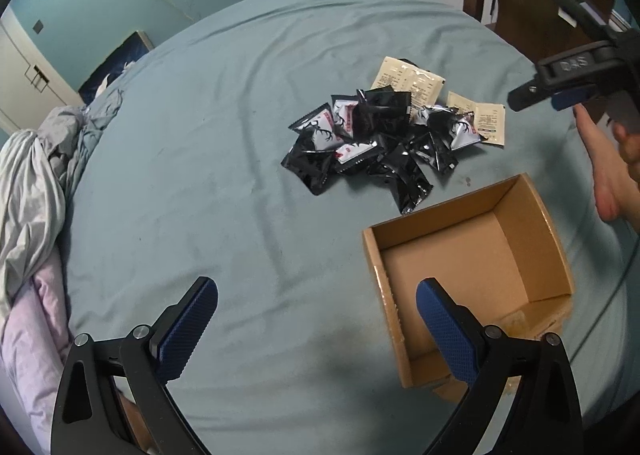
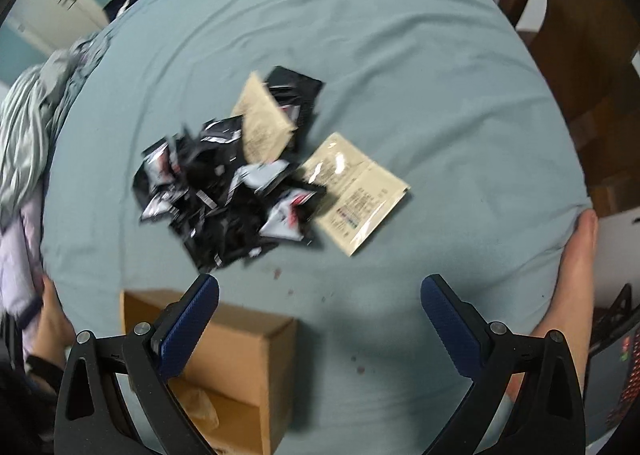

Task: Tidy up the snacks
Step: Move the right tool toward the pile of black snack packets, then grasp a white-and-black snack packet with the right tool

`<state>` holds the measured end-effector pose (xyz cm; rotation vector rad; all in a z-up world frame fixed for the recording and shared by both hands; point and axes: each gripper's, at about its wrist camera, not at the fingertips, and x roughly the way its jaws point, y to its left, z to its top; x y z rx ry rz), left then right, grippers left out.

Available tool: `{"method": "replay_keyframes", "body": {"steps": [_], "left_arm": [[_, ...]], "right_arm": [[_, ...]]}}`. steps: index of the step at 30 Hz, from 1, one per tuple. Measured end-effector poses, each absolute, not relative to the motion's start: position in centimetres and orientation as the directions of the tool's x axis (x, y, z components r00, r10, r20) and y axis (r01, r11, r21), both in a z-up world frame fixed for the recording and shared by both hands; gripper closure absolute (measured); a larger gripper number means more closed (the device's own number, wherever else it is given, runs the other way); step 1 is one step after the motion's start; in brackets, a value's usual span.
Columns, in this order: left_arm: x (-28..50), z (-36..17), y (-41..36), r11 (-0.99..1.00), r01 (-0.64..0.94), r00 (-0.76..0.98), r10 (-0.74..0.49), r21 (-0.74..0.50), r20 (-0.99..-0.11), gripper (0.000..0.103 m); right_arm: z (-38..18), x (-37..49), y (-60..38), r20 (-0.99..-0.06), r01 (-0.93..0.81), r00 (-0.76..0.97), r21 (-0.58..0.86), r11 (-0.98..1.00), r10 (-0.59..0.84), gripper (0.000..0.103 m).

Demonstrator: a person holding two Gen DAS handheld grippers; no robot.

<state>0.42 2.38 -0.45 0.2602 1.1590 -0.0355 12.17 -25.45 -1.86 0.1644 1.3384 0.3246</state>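
Observation:
A pile of black and silver snack packets [image 1: 372, 139] lies on the teal bedsheet, with cream packets [image 1: 410, 81] at its far right side. An open, empty cardboard box [image 1: 472, 267] sits nearer, right of centre. My left gripper [image 1: 316, 319] is open above the sheet, its right finger in front of the box's near-left corner. The right gripper [image 1: 560, 89] shows at the upper right edge of the left wrist view. In the right wrist view the right gripper [image 2: 320, 319] is open, hovering short of the blurred pile [image 2: 224, 183] and a cream packet [image 2: 356, 195]; the box [image 2: 236, 355] lies under its left finger.
Crumpled grey and pink bedding [image 1: 36, 191] is heaped along the bed's left edge. A person's bare foot [image 1: 608, 171] rests at the bed's right side, also seen as a foot [image 2: 572, 275]. Wooden furniture [image 2: 580, 55] stands beyond the bed's right edge.

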Motion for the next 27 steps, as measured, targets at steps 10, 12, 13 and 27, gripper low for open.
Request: {"method": "replay_keyframes", "body": {"steps": [10,12,13,27], "left_arm": [[0.7,-0.8,3.0,0.979,0.147,0.383,0.074,0.140,-0.921,0.001],[0.7,-1.0,3.3,0.980,0.144,0.379,0.071,0.135,-0.923,0.001],[0.7,-1.3,3.4,0.981,0.144,0.371,0.071,0.133,-0.926,0.001],[1.0,-1.7,3.5,0.976,0.159,0.389,0.076,0.148,-0.918,0.001]], "right_arm": [[-6.7,19.2,-23.2,-0.950,-0.142,0.157,0.249,0.958,0.270,0.001],[-7.5,19.8,-23.2,-0.952,-0.128,0.157,0.245,0.961,0.264,0.001],[-7.6,20.0,-23.0,-0.949,-0.126,0.160,0.252,0.959,0.270,0.002],[-11.2,18.0,-14.8,-0.966,-0.299,-0.006,0.248,0.921,0.259,0.059]]}}
